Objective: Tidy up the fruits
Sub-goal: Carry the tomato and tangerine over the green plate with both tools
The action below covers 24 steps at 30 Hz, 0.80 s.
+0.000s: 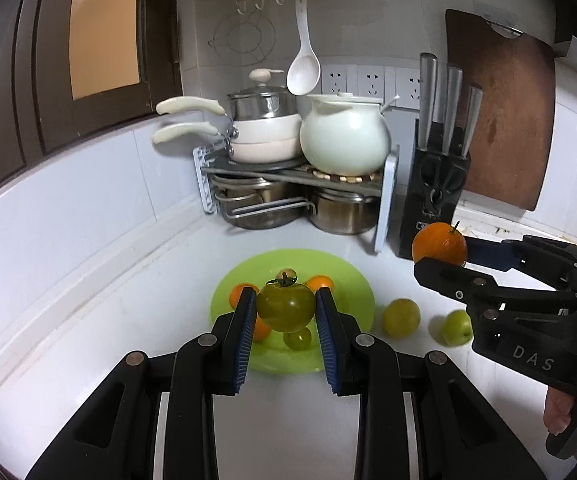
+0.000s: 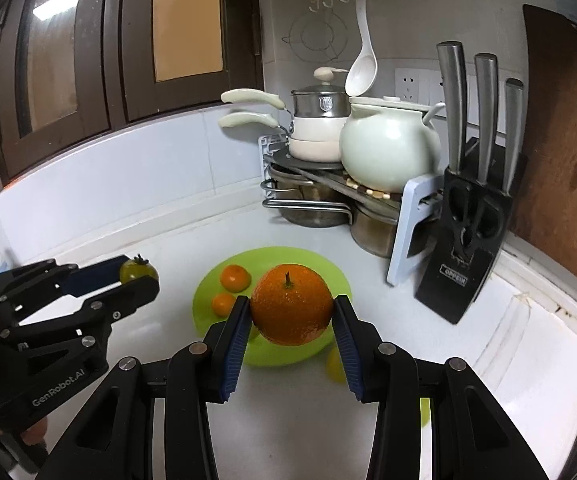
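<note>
Left gripper (image 1: 286, 306): clamped on green tomato (image 1: 286, 307) above plate (image 1: 352, 280). Right gripper (image 2: 291, 312): clamped on orange (image 2: 291, 309), aloft. Risk: round fruit rolling off plate on release.

left wrist: faces plate (image 1: 344, 276); right wrist: same plate, nearer corner

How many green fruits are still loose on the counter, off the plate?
2: one green fruit beside the plate's right edge, another further right, below the right claw. The claws may hide more.
</note>
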Each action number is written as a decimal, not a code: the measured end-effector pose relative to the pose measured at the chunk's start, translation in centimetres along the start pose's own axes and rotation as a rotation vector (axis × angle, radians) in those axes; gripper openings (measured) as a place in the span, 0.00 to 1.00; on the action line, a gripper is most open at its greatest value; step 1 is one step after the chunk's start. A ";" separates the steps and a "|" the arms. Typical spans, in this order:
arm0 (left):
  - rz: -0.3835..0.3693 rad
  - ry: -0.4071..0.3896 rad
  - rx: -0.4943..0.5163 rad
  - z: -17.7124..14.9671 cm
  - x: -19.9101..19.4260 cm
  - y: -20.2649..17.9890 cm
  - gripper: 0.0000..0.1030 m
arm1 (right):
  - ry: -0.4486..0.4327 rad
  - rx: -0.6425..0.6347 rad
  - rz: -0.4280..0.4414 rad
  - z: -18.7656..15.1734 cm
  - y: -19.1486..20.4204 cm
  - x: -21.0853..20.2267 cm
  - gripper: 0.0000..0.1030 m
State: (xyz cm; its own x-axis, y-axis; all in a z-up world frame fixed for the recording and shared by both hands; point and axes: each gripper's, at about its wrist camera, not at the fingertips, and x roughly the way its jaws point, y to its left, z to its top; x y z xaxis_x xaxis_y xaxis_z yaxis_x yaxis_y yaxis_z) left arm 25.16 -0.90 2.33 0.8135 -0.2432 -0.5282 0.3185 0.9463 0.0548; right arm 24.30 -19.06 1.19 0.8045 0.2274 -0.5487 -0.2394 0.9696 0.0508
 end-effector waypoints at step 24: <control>-0.017 0.082 -0.045 4.4 9.4 2.6 0.29 | 0.117 -0.051 0.070 4.9 -1.5 10.4 0.41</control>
State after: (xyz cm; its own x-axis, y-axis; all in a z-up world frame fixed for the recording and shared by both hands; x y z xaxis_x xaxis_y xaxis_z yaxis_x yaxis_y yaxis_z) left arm 35.74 -1.62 1.23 0.7650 -0.2432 -0.5964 0.3086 0.9512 0.0080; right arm 35.68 -17.66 -0.51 0.7167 0.2793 -0.6391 -0.3222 0.9453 0.0517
